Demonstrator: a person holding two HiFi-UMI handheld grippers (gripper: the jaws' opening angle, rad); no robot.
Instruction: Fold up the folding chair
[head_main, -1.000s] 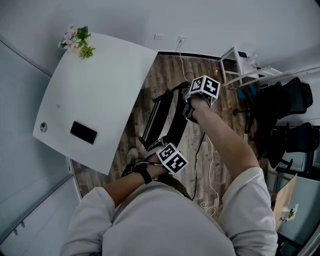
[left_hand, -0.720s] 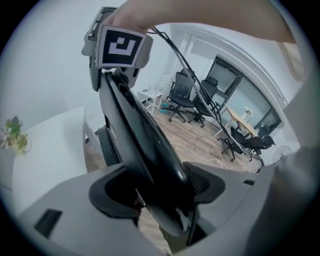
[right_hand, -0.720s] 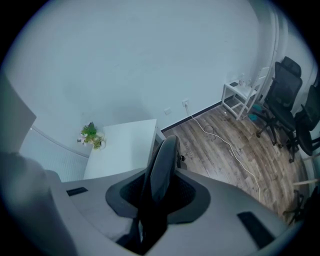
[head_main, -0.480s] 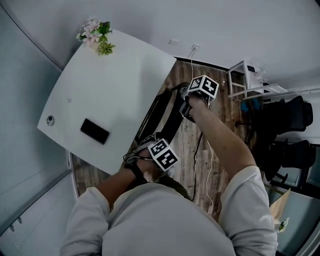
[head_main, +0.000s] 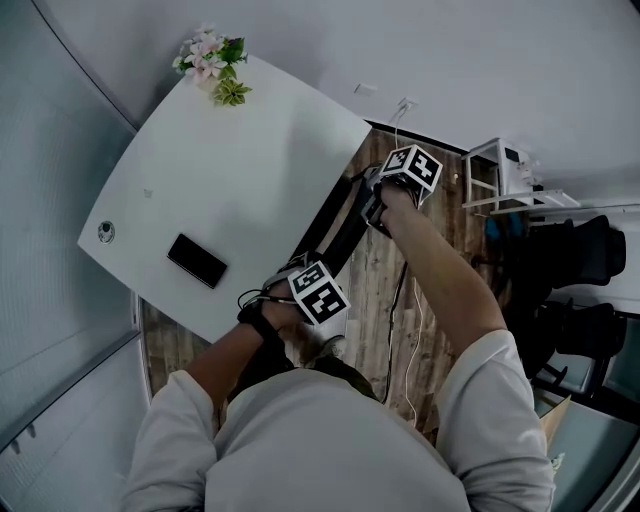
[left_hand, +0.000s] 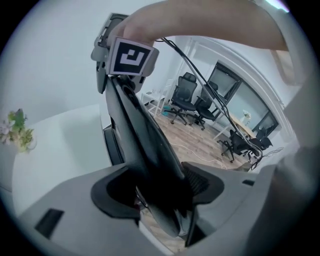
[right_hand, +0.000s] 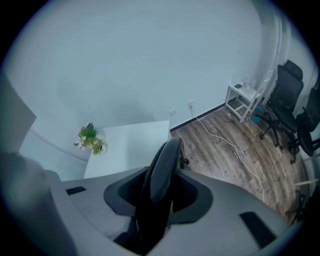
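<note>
Nearest you, your left gripper (head_main: 308, 282) is clamped on the folding chair (head_main: 338, 232). Its own view shows a dark panel of the chair wedged btw the pads, both sides pressing. The chair looks folded flat or v. close to it. It stands on the wood floor (head_main: 375, 290) right along the table's (head_main: 250, 160) side edge, w/ one end at each gripper.

Risk 1: the left grip sits on a slanted, smooth-looking panel. If the weight shifts, the panel could slide thru the pads.

Further out, your right gripper (head_main: 388, 200) has the chair's rounded top edge btw its jaws, and those jaws are opening. The pads look to touch it on both sides, but prob. only just.

Risk 2, the big one: if the right lets go before the frame leans on smth or balances, the far end could drop or swing into the table edge. The left would then carry the whole load. The halves could also swing apart if nothing latches them; can't tell if there's a latch.

Risk 3: a white cable (head_main: 411, 345) trails on the floor near the chair, so a leg could snag it.

The phone (head_main: 197, 260) lies close to the table's near edge, not far from the corner by your left gripper. A hard knock on the table could jolt it. The flowers (head_main: 212, 62) at the far corner are well apart from all this.
</note>
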